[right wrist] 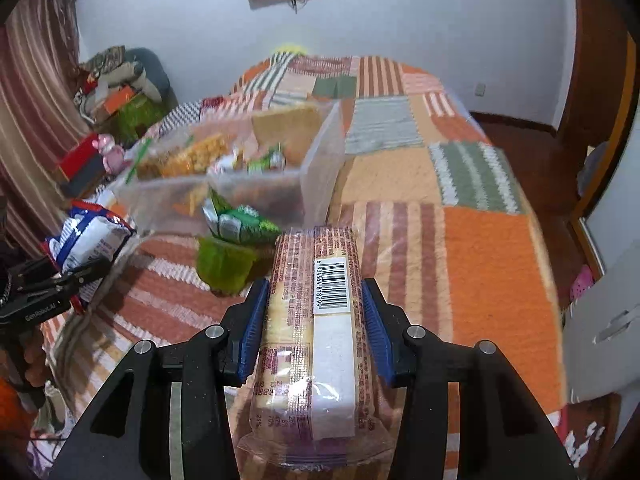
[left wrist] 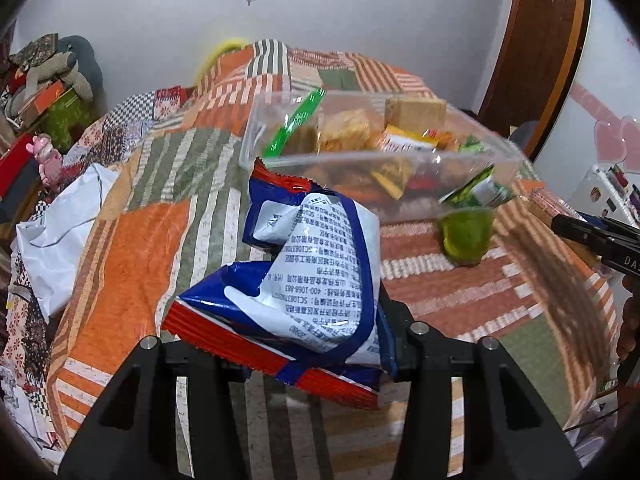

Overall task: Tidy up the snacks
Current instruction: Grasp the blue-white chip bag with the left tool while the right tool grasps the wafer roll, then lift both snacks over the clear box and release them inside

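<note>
Blue bag sits pinched between the left claw's jaws, crumpled and projecting ahead of them. Biscuit pack is clamped lengthwise between the right claw's blue pads. Bin lies ahead of both claws, already well filled. Recommendation: carry each item clear over the bin's near wall, avoiding the green cup just before it, and release only above free space.

Right gripper: black frame, blue ribbed pads, silver screws.
</note>
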`<state>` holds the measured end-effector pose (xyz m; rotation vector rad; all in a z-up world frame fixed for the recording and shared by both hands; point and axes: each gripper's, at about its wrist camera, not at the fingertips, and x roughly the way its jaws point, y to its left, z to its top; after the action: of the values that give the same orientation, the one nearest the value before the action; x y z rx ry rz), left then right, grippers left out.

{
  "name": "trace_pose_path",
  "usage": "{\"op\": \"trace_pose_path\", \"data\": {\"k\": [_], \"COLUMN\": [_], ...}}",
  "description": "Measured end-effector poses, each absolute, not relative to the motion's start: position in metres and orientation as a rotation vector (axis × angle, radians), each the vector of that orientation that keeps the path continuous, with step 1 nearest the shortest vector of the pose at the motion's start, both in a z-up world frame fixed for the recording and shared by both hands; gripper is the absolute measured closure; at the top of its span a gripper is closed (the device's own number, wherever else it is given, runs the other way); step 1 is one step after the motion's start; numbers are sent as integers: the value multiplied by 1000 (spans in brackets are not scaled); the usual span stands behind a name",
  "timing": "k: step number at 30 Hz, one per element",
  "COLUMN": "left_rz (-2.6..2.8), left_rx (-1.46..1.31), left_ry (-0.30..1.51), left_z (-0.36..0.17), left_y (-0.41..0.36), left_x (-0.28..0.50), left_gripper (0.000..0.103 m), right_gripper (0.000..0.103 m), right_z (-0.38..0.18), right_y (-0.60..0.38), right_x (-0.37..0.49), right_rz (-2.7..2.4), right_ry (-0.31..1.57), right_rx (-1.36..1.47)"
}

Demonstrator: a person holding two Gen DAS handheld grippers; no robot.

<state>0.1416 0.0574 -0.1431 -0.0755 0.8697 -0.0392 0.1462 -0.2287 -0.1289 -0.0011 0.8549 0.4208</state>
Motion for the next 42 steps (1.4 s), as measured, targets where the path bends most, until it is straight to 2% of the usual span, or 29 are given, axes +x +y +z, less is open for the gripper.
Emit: {"op": "trace_pose_path", "data": {"k": [8,20,31,42], "left_rz": [-64,-112,-151,-192], "left_rx": [-89,-71,-87,-128], "left_ry": [806,747,756,803], "left_z": [-117,-91,-93,-108], "left_y": [48,20,0,-12], "left_x": [145,171,211,250], "left_gripper": [57,57,57,57], "right_gripper": [60,60,60,60], "right_z": [-101,-88,-90,-107], "right_y": [-225,-207,-188,-176], "right_x": [147,172,198,231], "right_rz": [434,464,471,499], "right_ry": [764,704,698,771], "right_rx": [11,32,36,73]}}
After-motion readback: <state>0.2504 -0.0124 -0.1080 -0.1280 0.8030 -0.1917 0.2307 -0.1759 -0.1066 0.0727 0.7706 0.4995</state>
